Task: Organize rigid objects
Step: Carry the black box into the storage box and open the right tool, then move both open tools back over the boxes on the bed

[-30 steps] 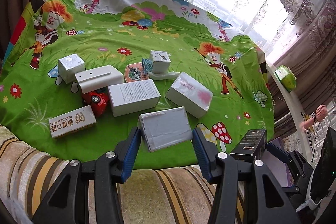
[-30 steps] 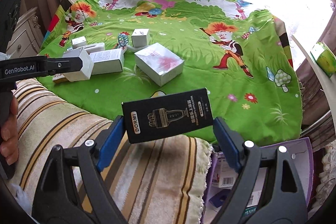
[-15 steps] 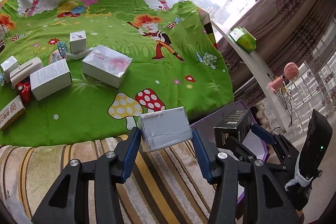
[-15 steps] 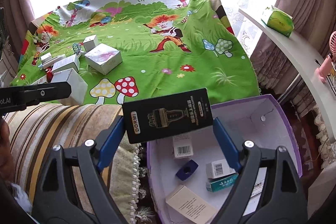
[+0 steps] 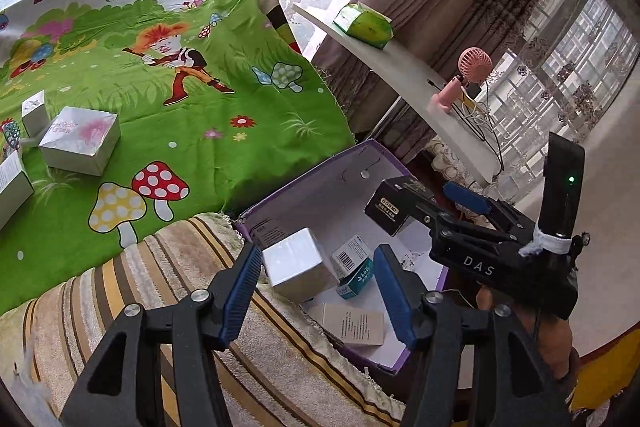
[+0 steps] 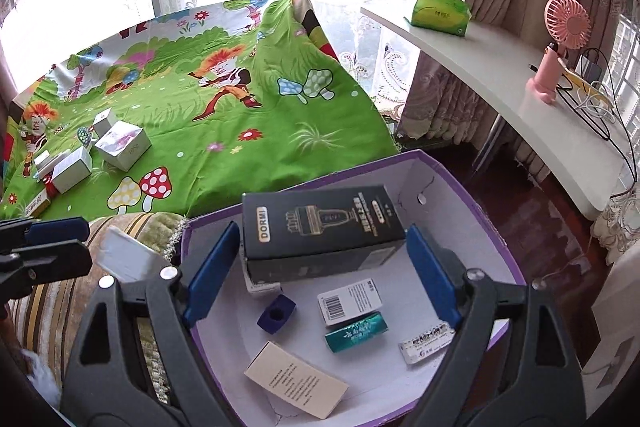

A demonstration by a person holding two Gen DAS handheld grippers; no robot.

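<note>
1. Progress: the purple box [image 6: 472, 187] already holds several small cartons; more boxes, among them a silver box [image 6: 122, 145], lie on the bed [image 6: 256, 115] at far left.
2. Right gripper [image 6: 320, 267] is over the purple box; its jaws look spread, the black carton [image 6: 320, 223] between them, apparently released.
3. Left gripper [image 5: 316, 291] hovers at the box's near-left edge, jaws apart around a silver carton [image 5: 296, 263]; contact unclear.
</note>
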